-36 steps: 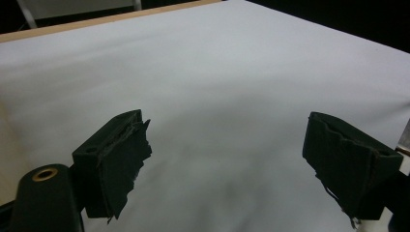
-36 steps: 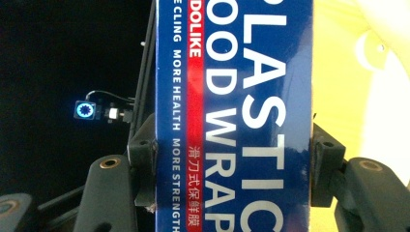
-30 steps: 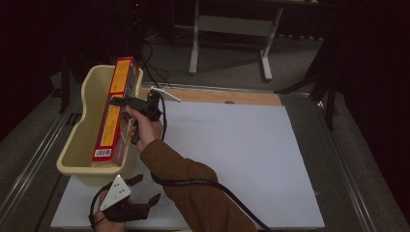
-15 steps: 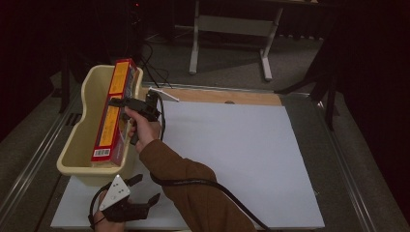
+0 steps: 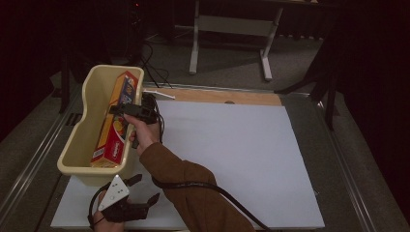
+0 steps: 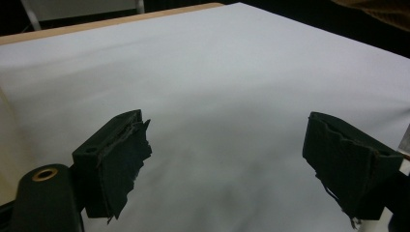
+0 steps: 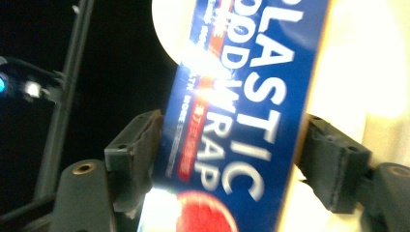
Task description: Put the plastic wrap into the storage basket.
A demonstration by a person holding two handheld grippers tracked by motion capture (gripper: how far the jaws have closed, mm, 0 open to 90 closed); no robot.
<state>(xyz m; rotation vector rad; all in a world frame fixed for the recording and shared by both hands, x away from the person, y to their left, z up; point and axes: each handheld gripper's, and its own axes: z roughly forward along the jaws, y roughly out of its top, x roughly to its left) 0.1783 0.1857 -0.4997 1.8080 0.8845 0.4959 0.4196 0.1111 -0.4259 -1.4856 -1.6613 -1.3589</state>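
A long box of plastic food wrap (image 5: 113,128), blue and red with an orange side, leans lengthwise inside a cream plastic tub (image 5: 72,145) at the table's left. My right gripper (image 5: 126,110) reaches over the tub's right wall and is shut on the box near its upper half. In the right gripper view the box (image 7: 241,96) spans the whole gap between the jaws of that gripper (image 7: 232,159). My left gripper (image 5: 146,187) rests open near the front edge, below the tub. In the left gripper view it (image 6: 227,159) holds nothing over the white sheet.
A white board (image 5: 232,154) covers most of the table, with a strip of bare wood (image 5: 217,95) along its far edge. A black cable (image 5: 212,186) trails from the right sleeve. A metal stand (image 5: 232,29) is on the floor behind.
The box has rolled in the right gripper's hold, now showing its blue face, and has sunk lower into the tub. The left gripper has stayed put.
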